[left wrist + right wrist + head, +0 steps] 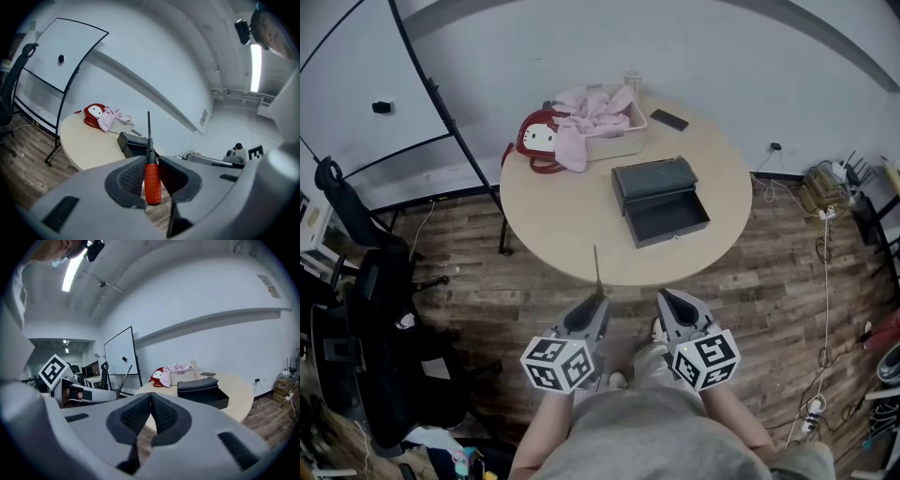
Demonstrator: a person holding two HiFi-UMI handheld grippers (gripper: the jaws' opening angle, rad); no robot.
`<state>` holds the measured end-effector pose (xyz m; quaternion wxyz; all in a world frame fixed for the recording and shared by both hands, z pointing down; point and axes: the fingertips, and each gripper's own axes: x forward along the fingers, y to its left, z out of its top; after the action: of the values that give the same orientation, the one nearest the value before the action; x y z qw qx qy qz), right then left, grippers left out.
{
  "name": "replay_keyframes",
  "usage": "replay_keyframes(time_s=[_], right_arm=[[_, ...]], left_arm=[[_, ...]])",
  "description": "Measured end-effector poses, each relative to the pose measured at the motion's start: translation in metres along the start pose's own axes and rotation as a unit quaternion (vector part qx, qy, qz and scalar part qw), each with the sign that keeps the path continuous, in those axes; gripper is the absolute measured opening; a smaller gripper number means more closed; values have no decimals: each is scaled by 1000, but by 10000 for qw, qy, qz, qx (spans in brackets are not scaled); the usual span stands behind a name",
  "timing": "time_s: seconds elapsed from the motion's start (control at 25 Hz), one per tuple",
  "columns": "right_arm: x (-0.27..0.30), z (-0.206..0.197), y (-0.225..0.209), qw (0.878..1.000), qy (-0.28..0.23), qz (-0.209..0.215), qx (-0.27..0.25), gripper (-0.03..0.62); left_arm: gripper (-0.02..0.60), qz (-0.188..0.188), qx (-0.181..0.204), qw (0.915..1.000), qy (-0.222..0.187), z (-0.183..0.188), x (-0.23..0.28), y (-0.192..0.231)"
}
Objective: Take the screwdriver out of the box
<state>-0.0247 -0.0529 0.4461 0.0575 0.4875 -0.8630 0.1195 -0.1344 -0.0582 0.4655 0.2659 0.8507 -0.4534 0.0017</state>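
Jaws of my left gripper (151,165) clench the screwdriver (153,183) by its orange handle; my right gripper (151,398) is pressed together, empty. Open metal box (654,176) sits on the round table (558,220).

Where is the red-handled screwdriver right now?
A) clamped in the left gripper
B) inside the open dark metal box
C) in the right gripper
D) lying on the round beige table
A: the left gripper has its jaws shut on the red-handled screwdriver, held well short of the open dark metal box.
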Motion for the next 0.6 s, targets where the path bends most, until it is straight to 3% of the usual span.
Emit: replay_keyframes(time_s=[0.6], right_arm=[[0,-3,-15,10000,59,-75,25,0]], left_arm=[[80,16,-43,10000,81,-4,12,0]])
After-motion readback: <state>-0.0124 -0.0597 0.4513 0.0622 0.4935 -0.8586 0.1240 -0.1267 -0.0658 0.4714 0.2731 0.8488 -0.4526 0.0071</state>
